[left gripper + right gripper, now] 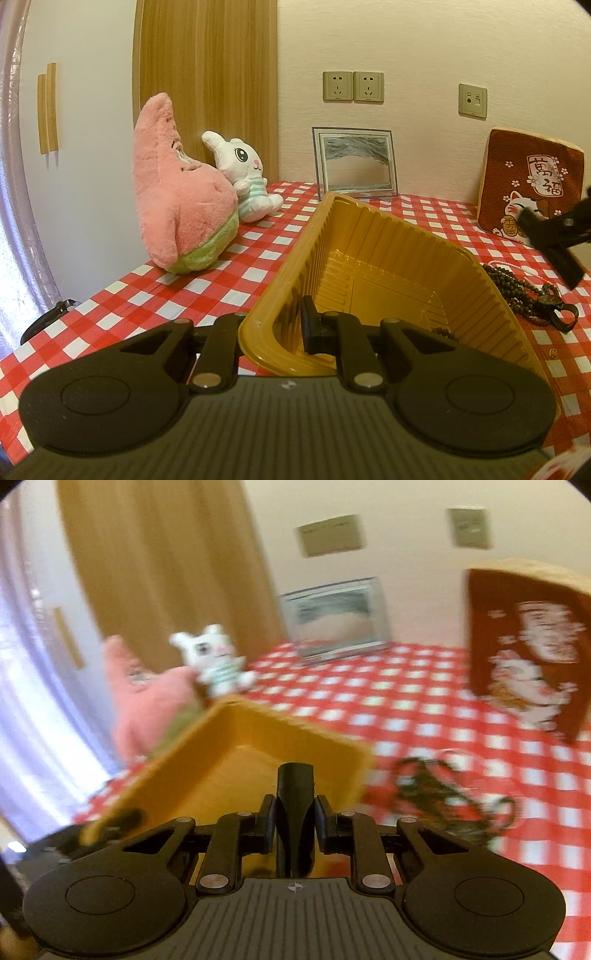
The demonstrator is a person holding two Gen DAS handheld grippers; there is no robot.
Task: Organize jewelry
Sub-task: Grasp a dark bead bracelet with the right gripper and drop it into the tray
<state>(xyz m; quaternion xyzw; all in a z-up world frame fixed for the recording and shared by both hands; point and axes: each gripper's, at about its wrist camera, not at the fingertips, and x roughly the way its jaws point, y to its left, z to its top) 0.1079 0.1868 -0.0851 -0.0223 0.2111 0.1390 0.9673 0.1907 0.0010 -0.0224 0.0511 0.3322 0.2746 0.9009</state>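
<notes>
The left gripper (288,325) is clamped narrow on the near wall of the yellow plastic tray (388,236), one pad inside the tray and the other outside it, at the tray's near left corner. The tray stands tilted on the red-and-white checked tablecloth (258,254), toward the near edge of the table; a short run of small dark beads (441,332) lies on its floor by the near wall. In the right wrist view, which is blurred, the right gripper (295,819) is closed on a black clip-like object (295,794) that stands upright between its pads, above the near side of the tray. In the left wrist view the same gripper shows at the right edge, raised above the table. On the cloth just beside the tray's right wall lies a heap of dark bead strands (517,291) with a black round-ended piece (554,302) and a thin strand of pale pink beads (513,266) behind it. Along the far edge of the table stand a pink star plush (177,199), a white rabbit plush (247,177) touching it, a framed sand picture (354,162) against the wall, and a red lucky-cat cushion (532,184) at the far right corner.
</notes>
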